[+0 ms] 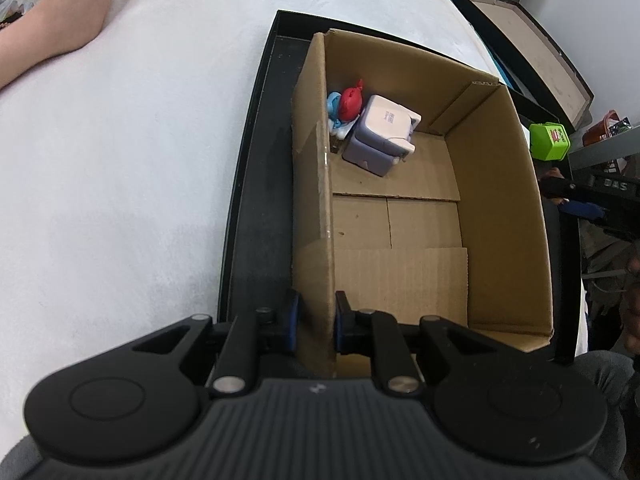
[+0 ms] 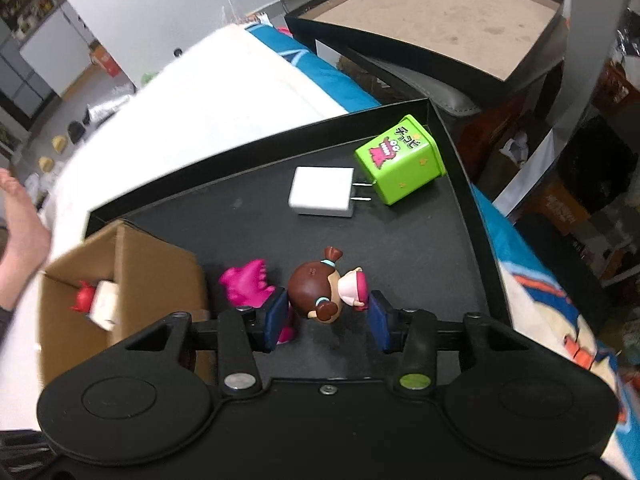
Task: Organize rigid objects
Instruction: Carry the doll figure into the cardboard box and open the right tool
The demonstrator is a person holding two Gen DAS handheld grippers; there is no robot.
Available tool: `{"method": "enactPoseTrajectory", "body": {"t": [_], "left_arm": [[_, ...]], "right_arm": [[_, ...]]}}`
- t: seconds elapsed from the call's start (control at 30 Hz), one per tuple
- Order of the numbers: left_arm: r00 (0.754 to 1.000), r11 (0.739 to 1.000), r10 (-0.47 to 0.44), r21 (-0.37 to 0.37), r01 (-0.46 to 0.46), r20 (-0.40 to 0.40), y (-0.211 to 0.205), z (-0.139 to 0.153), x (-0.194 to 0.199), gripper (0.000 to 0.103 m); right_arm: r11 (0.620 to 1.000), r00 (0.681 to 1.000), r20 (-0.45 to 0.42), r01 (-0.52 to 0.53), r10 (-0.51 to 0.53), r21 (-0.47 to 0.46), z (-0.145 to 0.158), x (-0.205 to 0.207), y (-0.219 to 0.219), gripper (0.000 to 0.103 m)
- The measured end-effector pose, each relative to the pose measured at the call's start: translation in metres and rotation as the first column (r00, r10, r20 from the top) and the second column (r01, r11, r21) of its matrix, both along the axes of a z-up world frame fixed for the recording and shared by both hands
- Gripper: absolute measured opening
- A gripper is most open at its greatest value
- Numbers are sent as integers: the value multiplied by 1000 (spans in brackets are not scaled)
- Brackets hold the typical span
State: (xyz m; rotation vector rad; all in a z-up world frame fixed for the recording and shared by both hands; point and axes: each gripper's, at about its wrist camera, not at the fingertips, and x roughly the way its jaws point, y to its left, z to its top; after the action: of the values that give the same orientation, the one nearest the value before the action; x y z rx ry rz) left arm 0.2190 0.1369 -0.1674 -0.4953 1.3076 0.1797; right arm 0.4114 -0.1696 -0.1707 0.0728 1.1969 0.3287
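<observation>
Matte black tray (image 2: 420,240), glossy round-headed figurine (image 2: 320,292)

A cluttered storeroom-like workroom: stacked boxes (image 2: 568,200), white cabinets (image 2: 48,60), white-covered table (image 1: 120,160).

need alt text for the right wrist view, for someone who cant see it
The right gripper grips a brown-haired doll figure over a black tray. On the tray lie a pink dinosaur toy, a white charger and a green cube; a cardboard box stands at left.
</observation>
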Motion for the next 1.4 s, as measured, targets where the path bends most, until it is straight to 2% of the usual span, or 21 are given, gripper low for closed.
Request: {"method": "enactPoseTrajectory", "body": {"t": [0.3, 0.8, 1.0, 1.4], "left_arm": [[1000, 1000, -7, 3, 7, 11, 0, 1, -2, 16], [999, 1000, -12, -24, 13, 36, 7, -2, -5, 17], [999, 999, -6, -40, 8, 48, 11, -3, -8, 17], [998, 998, 3, -66, 1, 64, 18, -4, -9, 18]], "right_arm": [[998, 1000, 21, -2, 0, 68, 38, -23, 6, 43], [992, 989, 90, -122, 117, 45, 84, -44, 52, 43], [981, 977, 104, -193, 188, 32, 92, -49, 84, 43], [956, 953, 87, -286, 291, -70, 89, -45, 139, 43]]}}
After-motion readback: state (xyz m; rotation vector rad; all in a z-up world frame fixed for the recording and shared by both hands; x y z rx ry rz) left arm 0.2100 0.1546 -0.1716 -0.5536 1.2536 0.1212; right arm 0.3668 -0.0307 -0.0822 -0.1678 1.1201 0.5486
